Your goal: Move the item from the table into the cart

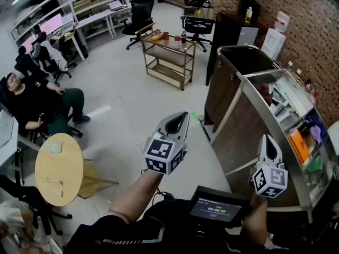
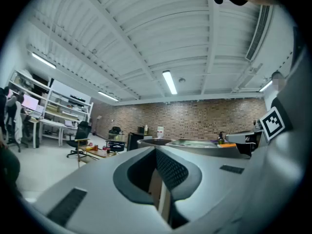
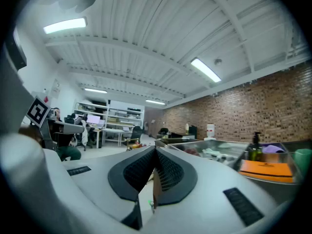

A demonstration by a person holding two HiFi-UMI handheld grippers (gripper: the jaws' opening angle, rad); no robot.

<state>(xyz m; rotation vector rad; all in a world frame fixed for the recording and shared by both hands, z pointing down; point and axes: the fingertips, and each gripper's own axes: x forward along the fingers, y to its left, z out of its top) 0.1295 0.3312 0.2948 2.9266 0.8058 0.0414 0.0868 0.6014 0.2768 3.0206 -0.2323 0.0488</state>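
Observation:
Both grippers are held up in the air over the floor, away from any table. My left gripper (image 1: pixel 179 119) points toward a wooden trolley (image 1: pixel 168 54) that carries cans and bottles, and its jaws are shut with nothing between them. My right gripper (image 1: pixel 267 142) hangs beside a curved steel-rimmed counter (image 1: pixel 249 91), also shut and empty. In the left gripper view the closed tips (image 2: pixel 156 150) face the trolley (image 2: pixel 95 151) and the counter (image 2: pixel 195 143). The right gripper view shows its closed tips (image 3: pixel 155 151) beside the counter top (image 3: pixel 214 149), which holds an orange book (image 3: pixel 269 170) and a dark bottle (image 3: pixel 254 150).
A round wooden table (image 1: pixel 59 169) with a small pale object (image 1: pixel 54 147) stands at the lower left. A seated person (image 1: pixel 32 102) and office chairs (image 1: pixel 139 14) are beyond it. A dark cabinet (image 1: pixel 228 33) and a brick wall (image 1: pixel 312 30) close the far right. Open floor (image 1: pixel 127 105) lies ahead.

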